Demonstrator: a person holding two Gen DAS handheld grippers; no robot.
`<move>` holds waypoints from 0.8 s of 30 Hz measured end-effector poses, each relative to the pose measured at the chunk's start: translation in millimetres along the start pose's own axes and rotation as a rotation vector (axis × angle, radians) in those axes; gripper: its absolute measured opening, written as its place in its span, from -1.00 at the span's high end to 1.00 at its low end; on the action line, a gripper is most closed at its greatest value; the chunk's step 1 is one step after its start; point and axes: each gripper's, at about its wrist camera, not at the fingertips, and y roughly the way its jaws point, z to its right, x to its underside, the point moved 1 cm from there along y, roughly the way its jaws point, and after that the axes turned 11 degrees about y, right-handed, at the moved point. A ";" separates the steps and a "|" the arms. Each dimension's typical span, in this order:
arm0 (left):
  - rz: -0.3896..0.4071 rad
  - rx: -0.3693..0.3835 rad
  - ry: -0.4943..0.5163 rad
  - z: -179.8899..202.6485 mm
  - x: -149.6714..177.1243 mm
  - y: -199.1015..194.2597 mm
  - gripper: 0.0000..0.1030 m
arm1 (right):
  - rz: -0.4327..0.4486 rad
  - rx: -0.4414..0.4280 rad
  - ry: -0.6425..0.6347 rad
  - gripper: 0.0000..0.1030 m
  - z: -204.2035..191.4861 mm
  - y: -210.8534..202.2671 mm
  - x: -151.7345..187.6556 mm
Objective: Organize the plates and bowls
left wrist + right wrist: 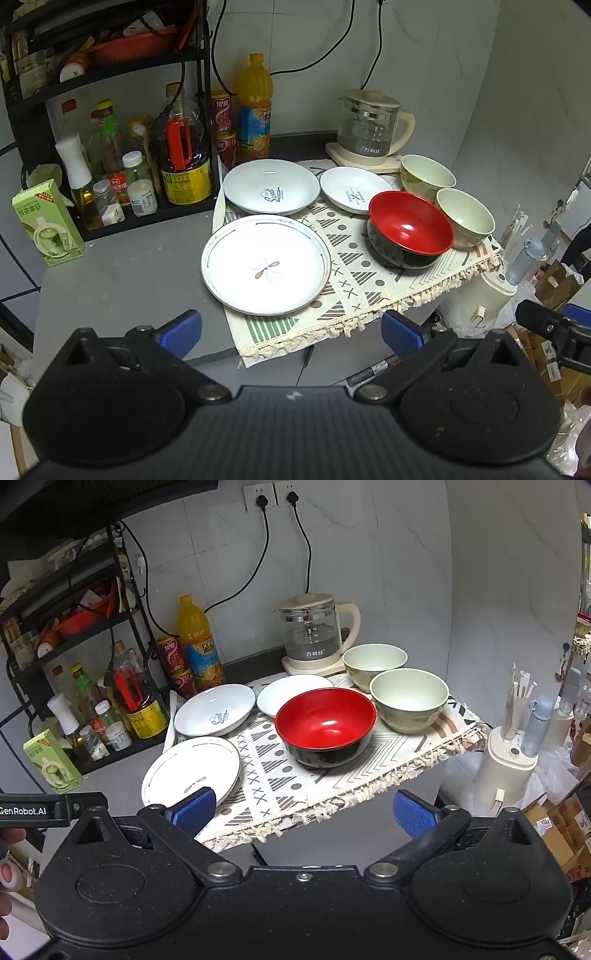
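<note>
On a patterned cloth lie a large flat white plate, a deep white plate with script and a smaller white plate. A red bowl with a black outside stands beside two pale green bowls, one nearer and one farther. My left gripper hangs open just short of the large plate, holding nothing. My right gripper is open over the cloth's fringed front edge, empty.
A black rack with bottles and jars fills the left. An orange juice bottle, a glass kettle and a green carton stand around the cloth. Past the table's right edge stand a white holder and cardboard boxes.
</note>
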 end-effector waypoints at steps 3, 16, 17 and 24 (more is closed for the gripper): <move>0.014 -0.001 0.001 1.8 -2.5 -3.8 -0.98 | 0.001 -0.001 0.007 -1.00 2.4 -1.5 -2.8; 0.029 0.000 -0.014 1.0 -5.3 -12.4 -0.98 | -0.007 -0.021 0.005 -1.00 -0.2 -3.7 -2.0; 0.030 -0.001 -0.016 0.2 -4.5 -13.1 -0.98 | -0.009 -0.023 0.005 -1.00 -0.8 -3.9 -1.9; 0.029 0.000 -0.016 -2.6 -3.6 -13.7 -0.98 | -0.005 -0.024 0.006 -1.00 -1.8 -5.4 -0.3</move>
